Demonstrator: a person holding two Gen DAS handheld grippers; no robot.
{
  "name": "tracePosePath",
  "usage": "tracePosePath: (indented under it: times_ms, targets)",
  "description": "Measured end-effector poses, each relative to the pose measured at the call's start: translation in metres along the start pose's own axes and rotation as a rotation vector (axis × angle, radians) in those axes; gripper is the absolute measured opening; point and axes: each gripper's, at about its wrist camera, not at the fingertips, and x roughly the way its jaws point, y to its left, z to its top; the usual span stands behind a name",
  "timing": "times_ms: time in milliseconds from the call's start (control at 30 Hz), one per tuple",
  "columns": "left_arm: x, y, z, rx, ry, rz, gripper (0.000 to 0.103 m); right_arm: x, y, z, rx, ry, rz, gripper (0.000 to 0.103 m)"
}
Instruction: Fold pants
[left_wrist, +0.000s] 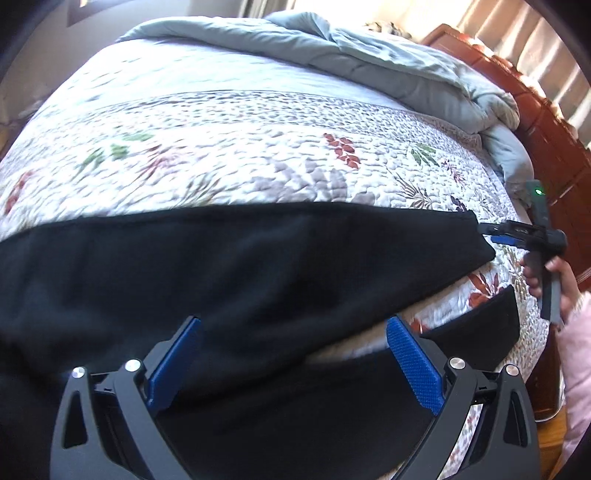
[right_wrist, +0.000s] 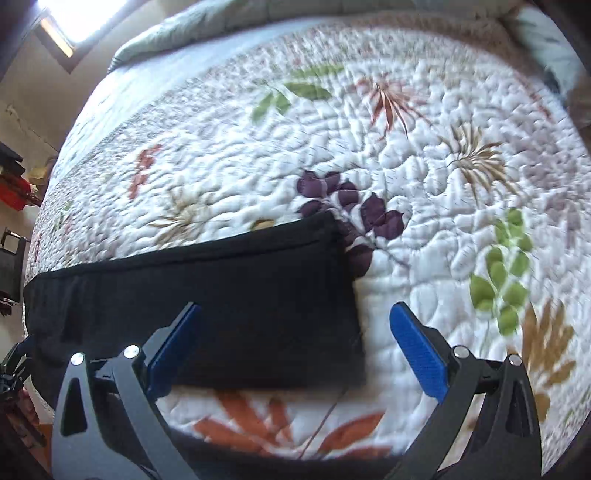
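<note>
no readable text, labels, brands, numbers or signs in either view

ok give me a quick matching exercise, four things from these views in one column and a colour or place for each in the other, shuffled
Things:
1. pants
2. quilt
3. comforter
4. headboard

Colour or place:
a. reddish-brown wood, past the bed's edge
b. white with leaf prints, covering the bed
c. black, spread flat across the quilt
d. pale blue-grey, bunched at the far end of the bed

Pairs: 1-c, 2-b, 3-d, 4-a
</note>
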Motion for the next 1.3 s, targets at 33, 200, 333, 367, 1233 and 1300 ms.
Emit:
tracePosePath:
  times_ms: [33, 200, 333, 367, 1233, 1300]
  targets:
    - [0.007, -0.004, 0.008, 0.016, 0.006, -0.001, 0.099, 0.011, -0.007, 0.005, -0.004, 0.019, -0.008, 0.1]
    - [0.035, -0.016, 0.033, 0.085, 0.036, -0.021, 0.099, 0.026, -0.013, 0.008, -0.047, 0.023, 0.054, 0.096]
    - [0.056, -0.019, 0.052, 0.111, 0.065, -0.036, 0.099, 0.02, -0.005, 0.006, -0.162, -0.003, 0.024, 0.023]
    - [0.062, -0.02, 0.057, 0.126, 0.076, -0.043, 0.099, 0.018, -0.004, 0.003, -0.175, 0.001, 0.062, 0.013]
    - [0.136, -0.06, 0.107, 0.473, 0.298, -0.333, 0.012, -0.103, -0.002, -0.017, -0.324, -0.309, 0.26, 0.006]
    - [0.114, -0.065, 0.103, 0.483, 0.2, -0.274, 0.01, -0.102, -0.003, -0.019, -0.304, -0.323, 0.238, 0.006]
